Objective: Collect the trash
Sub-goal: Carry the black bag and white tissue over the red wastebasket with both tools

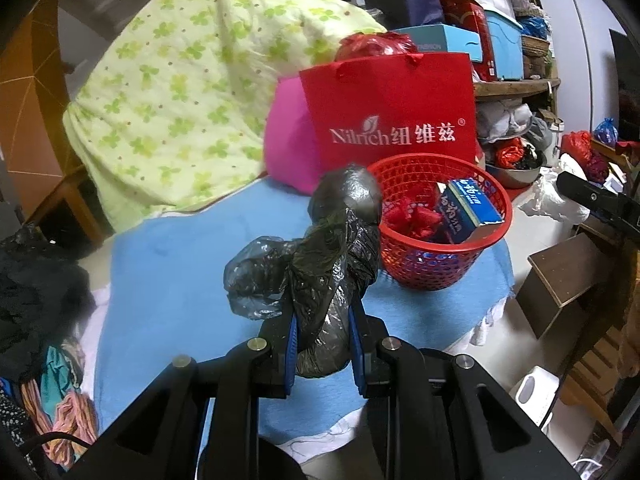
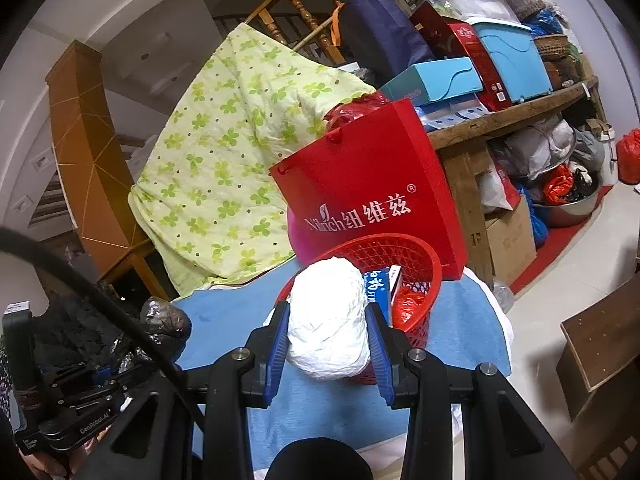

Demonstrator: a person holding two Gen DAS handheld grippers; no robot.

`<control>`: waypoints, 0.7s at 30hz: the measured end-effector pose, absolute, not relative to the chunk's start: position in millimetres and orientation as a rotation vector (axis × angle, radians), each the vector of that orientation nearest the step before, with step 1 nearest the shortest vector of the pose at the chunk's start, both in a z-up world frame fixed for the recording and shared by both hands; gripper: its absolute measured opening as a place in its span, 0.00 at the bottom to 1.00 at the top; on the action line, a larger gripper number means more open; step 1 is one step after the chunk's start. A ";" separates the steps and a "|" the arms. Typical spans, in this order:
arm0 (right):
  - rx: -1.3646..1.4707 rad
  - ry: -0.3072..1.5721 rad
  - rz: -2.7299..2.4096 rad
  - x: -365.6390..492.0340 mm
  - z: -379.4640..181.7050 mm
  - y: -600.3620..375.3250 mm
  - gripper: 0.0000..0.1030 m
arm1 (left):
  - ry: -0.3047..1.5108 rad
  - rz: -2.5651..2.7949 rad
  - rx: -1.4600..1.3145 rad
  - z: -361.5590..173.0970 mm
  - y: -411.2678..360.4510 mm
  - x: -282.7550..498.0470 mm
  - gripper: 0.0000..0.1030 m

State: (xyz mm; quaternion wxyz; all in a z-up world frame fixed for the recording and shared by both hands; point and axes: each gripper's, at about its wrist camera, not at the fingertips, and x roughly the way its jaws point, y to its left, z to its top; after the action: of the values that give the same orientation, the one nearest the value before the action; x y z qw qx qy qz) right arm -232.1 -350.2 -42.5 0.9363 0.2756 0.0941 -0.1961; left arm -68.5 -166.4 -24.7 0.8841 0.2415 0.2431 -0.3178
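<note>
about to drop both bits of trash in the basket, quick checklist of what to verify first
1. Left hand-held gripper shut on the black plastic bag: ok.
2. Right hand-held gripper shut on the white crumpled wad: ok.
3. Red basket upright on the blue cloth: ok.
4. Room left in the basket beside the blue box: ok.
5. Wad already above the basket opening: cannot tell.

left tool (image 1: 324, 344): clamped, angled down | right tool (image 2: 332, 344): clamped, nearly level

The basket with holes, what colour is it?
The basket is red, seen best from the left wrist view.
</note>
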 end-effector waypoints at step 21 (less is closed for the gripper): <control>0.579 0.195 -0.477 -237.5 -41.7 -377.6 0.40 | 0.597 -0.787 0.441 -22.0 -198.4 -59.5 0.23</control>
State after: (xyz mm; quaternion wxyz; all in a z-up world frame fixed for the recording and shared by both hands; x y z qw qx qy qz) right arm -237.5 -377.6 -41.7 0.9259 0.2822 0.0951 -0.2326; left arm -59.5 -198.4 -22.0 0.8573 0.2100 0.2841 -0.3744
